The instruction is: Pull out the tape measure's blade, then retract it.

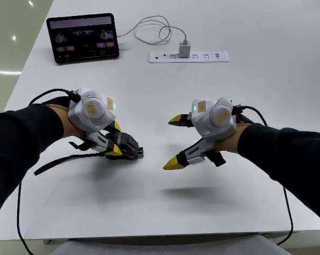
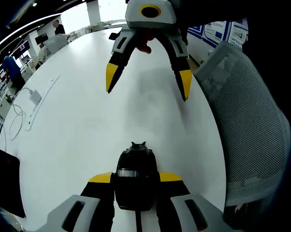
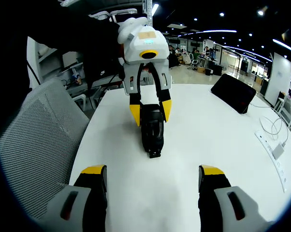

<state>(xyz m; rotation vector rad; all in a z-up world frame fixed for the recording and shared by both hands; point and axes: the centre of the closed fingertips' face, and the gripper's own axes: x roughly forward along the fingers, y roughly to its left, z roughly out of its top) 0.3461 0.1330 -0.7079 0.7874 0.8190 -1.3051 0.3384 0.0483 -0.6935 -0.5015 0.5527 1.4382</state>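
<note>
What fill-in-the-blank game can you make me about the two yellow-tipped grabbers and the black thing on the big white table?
1. The left gripper is ____ on the chunky black tape measure.
2. The right gripper faces it with its yellow-tipped jaws ____ and nothing between them.
3. The flat dark tablet lies at the far side of the smooth ____ table.

Missing words: shut; open; white.
</note>
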